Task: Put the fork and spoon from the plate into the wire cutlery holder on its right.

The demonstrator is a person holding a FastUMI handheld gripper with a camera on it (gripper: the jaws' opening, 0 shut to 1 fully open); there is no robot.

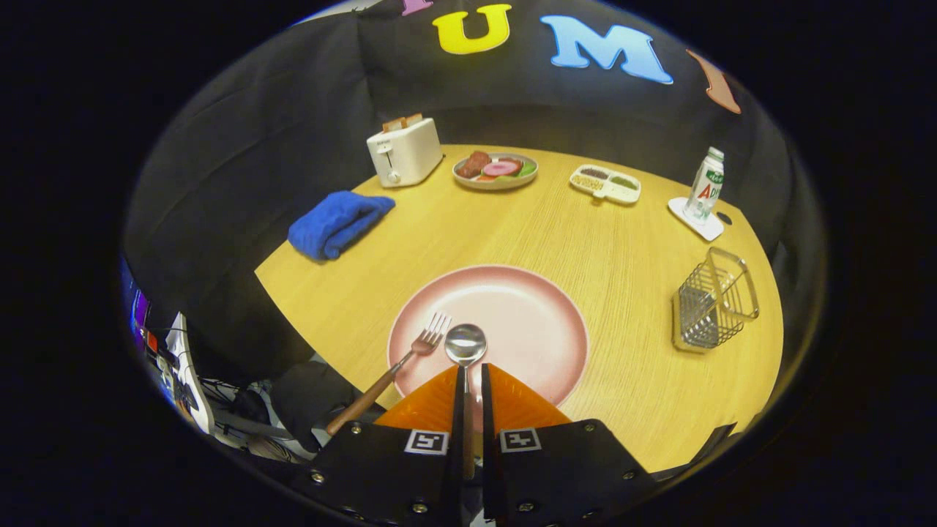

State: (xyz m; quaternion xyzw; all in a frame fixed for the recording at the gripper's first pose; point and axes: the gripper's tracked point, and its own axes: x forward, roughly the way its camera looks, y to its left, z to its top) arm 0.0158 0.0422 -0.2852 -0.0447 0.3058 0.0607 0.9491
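gripper [468, 380] fingers clamped on the spoon [465, 344] handle, bowl just ahead over the plate [512, 307]. fork [417, 351] lies beside it. we shd lift straight, keep it level, swing right w/o clipping the wire cutlery holder [714, 300] rim.

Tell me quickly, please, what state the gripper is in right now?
Gripper: closed on the spoon, whose handle runs between the fingers, its bowl just ahead of them over the pink plate.
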